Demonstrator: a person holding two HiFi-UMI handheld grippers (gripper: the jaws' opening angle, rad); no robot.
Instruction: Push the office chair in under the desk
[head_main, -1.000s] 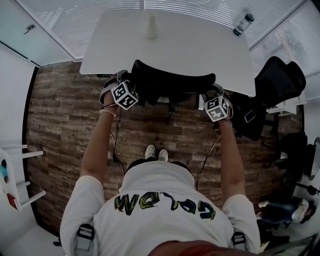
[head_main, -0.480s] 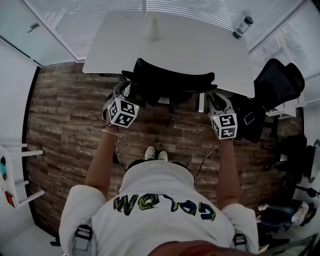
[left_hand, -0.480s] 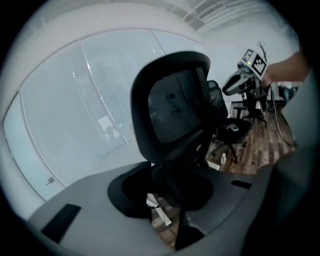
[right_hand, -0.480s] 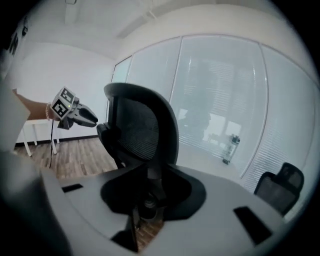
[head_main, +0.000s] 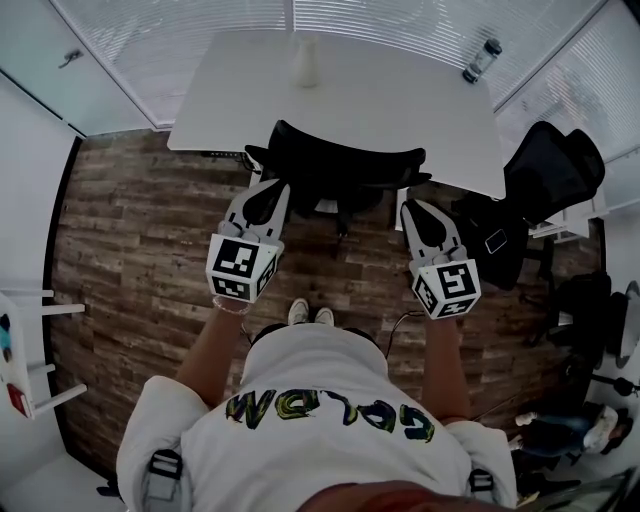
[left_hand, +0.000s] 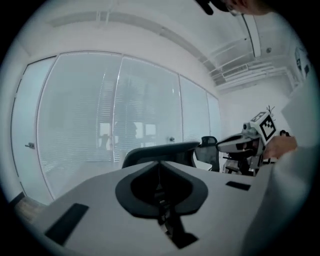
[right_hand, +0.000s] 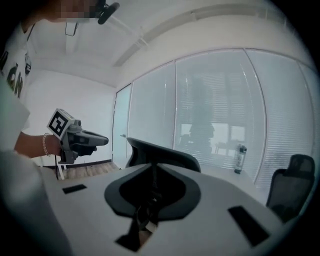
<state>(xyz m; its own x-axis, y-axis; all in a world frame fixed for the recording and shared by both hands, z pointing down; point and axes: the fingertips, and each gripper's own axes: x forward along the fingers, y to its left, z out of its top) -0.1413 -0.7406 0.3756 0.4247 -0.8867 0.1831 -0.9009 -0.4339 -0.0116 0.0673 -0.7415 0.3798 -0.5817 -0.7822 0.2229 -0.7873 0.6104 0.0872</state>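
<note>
Left gripper view: left gripper (left_hand: 159, 165) closed, empty (clear of the chair (left_hand: 144, 152)).

Left tool (left_hand: 159, 170) just closed, empty; chair back (left_hand: 156, 151) beyond.

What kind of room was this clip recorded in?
Most likely a small office or meeting room: a white rectangular desk, a black office chair drawn up to it with a second black chair nearby, and glass walls with white slatted blinds around a wood-plank floor.
</note>
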